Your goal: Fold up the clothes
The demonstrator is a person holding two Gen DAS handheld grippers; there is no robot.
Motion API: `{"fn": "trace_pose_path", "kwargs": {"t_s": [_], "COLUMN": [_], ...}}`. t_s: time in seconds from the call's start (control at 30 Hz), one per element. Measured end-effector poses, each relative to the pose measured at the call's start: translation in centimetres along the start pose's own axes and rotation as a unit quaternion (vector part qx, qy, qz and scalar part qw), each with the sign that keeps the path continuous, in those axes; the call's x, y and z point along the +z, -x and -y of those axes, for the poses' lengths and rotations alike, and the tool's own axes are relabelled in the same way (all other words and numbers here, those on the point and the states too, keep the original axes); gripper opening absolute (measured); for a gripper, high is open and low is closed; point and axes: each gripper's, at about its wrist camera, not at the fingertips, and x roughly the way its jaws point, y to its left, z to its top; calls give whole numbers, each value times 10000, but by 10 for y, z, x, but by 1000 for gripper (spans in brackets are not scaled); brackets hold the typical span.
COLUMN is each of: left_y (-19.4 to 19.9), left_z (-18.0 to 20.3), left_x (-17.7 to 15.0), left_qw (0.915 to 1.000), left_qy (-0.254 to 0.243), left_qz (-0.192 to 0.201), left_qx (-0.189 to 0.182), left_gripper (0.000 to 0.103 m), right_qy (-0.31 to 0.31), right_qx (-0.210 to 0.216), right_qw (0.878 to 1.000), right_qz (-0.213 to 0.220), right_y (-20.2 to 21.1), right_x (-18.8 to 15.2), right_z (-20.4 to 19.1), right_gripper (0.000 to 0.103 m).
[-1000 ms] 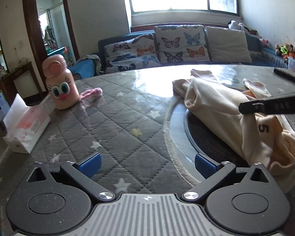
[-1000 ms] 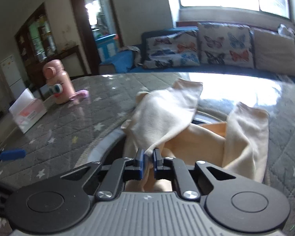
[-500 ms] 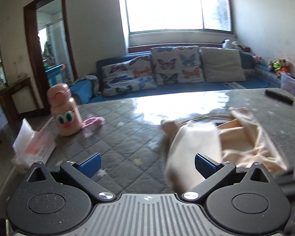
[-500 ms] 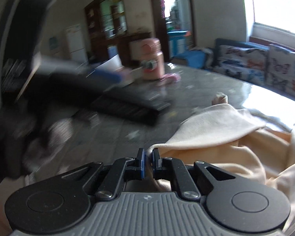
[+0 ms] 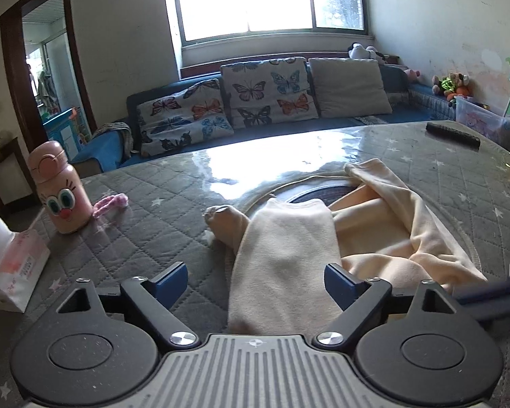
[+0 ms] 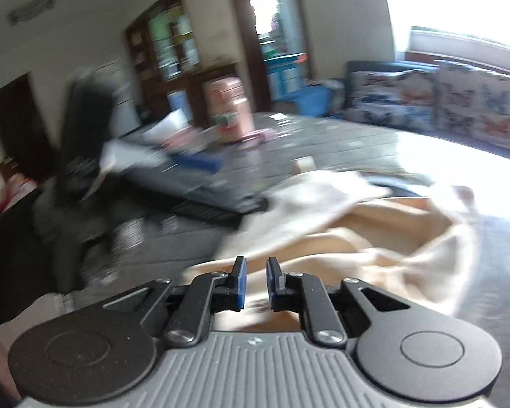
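From the left wrist I see my left gripper [image 5: 255,282] with fingers spread wide, the cream garment [image 5: 323,241] lying crumpled on the worktop [image 5: 146,224] between them. From the right wrist, blurred, my right gripper [image 6: 256,284] shows fingers narrowly parted, nothing clamped, just above the garment [image 6: 374,234].

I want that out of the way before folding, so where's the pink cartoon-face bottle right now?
In the left wrist view the pink bottle stands upright at the table's far left, between the tissue pack and a pink knitted strap, well left of the cream garment.
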Motion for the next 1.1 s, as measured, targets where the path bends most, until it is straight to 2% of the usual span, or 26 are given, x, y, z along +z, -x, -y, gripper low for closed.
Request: {"fn": "trace_pose_path", "kwargs": {"t_s": [0.1,0.2,0.23,0.33,0.47,0.77,0.93,0.97,1.03,1.1], "left_y": [-5,-8,-10,-19,-29,-42,-46,-47,-46,-44], "left_z": [10,19,22,25,26,22,20,19,18,17], "left_x": [-2,-2,-2,-2,-4,-8,-10,-10,-11,-12], "left_qw": [9999,9994,9993,9989,9985,9978,9977,9977,9979,9982], "left_qy": [-110,-243,-297,-334,-351,-363,-345,-342,-332,-314], "left_qz": [-47,-45,-49,-161,-263,-399,-435,-436,-418,-367], "left_qx": [-121,-232,-235,-295,-329,-376,-387,-389,-374,-350], "left_gripper": [77,73,69,60,58,55,36,34,22,12], "right_qy": [-279,-567,-662,-980,-1105,-1188,-1111,-1019,-918,-863], "right_qx": [-627,-1202,-1386,-1746,-2027,-2408,-2499,-2529,-2552,-2566], "right_qw": [9976,9911,9881,9797,9729,9630,9615,9617,9619,9620], "right_qz": [107,124,121,38,-90,-229,-249,-288,-343,-369], "right_y": [2,-8,-12,-36,-60,-115,-124,-125,-125,-123], "right_x": [6,10,12,16,21,33,38,38,37,36], "right_z": [38,79,93,132,166,196,198,196,192,188], "right_gripper": [12,12,12,12,12,13,14,12,4,2]}}
